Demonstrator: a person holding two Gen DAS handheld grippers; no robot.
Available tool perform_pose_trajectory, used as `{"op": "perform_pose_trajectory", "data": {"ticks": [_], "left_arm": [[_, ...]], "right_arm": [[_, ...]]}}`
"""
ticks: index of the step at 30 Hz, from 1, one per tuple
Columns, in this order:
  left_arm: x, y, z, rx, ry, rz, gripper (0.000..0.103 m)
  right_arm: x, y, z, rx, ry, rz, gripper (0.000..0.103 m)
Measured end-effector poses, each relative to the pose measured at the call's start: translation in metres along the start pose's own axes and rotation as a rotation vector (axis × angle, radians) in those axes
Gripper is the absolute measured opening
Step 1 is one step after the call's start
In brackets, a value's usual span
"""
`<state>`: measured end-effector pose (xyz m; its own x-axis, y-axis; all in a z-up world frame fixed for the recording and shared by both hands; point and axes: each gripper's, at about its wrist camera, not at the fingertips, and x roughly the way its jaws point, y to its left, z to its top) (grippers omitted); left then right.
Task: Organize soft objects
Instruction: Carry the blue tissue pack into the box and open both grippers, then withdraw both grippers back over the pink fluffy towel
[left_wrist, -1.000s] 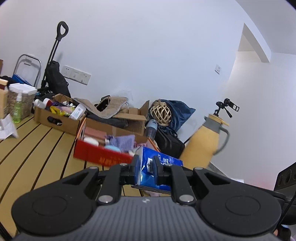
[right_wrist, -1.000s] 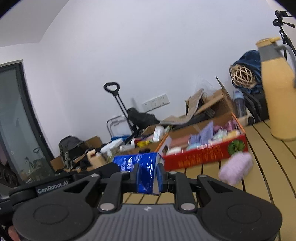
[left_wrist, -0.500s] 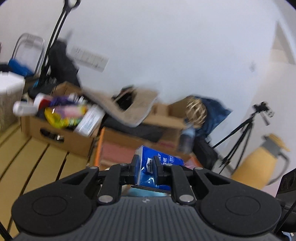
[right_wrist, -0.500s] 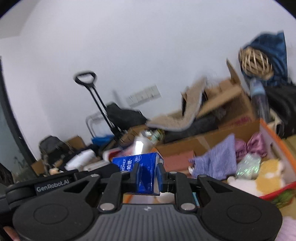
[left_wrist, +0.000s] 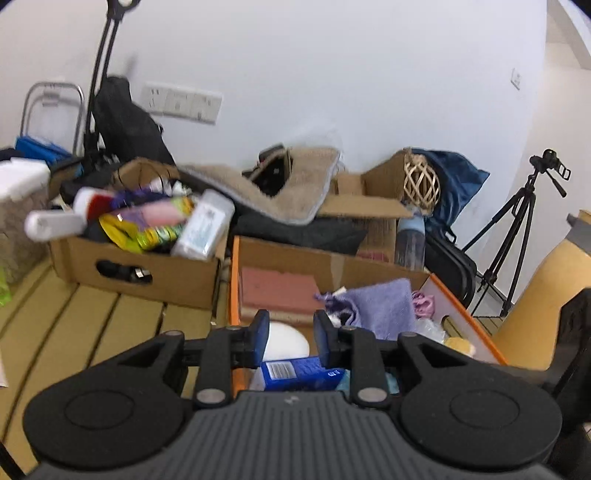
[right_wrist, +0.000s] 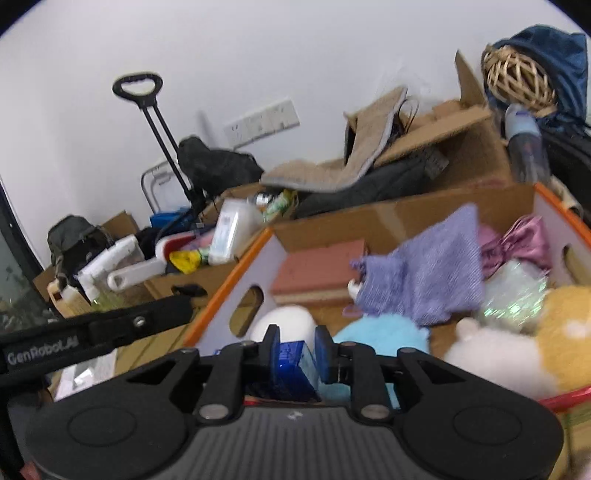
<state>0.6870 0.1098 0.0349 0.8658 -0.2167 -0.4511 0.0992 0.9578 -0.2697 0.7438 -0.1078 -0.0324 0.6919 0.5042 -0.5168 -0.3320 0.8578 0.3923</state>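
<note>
Tissue pack (left_wrist: 301, 373), blue and soft, lies low in the orange-rimmed box (left_wrist: 476, 332), its long axis running across between the two grippers. Left gripper (left_wrist: 289, 334) has its jaws opening, now narrowly apart with the pack dropped below them and clear of the pads. Right gripper (right_wrist: 296, 350) is nearer: its jaws are opening too, and the pack's end sits between them, though blur hides whether the pads press it. A white ball (left_wrist: 286, 341) lies just behind.
</note>
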Motion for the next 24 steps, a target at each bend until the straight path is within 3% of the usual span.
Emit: {"op": "perform_pose_trajectory", "data": {"ticks": [6,10,15,20,24], "left_arm": [[-0.081,-0.020,-0.009,0.041,-0.074,0.019,0.025],[-0.145,-0.037,-0.027,0.091,-0.109,0.039,0.035],[-0.215,-0.059,-0.054,0.163,-0.162,0.094,0.045],[-0.269,-0.083,-0.102,0.242,-0.195,0.131,0.054],[-0.311,-0.100,-0.134,0.286,-0.241,0.136,0.074]], "right_arm": [[-0.094,0.009,0.016,-0.057,-0.092,0.010,0.028],[-0.162,0.025,0.007,-0.140,-0.139,0.024,0.036],[-0.240,0.043,-0.025,-0.243,-0.185,0.002,0.050],[-0.298,0.048,-0.073,-0.295,-0.214,-0.039,0.063],[-0.345,0.055,-0.110,-0.355,-0.253,-0.090,0.073]]}}
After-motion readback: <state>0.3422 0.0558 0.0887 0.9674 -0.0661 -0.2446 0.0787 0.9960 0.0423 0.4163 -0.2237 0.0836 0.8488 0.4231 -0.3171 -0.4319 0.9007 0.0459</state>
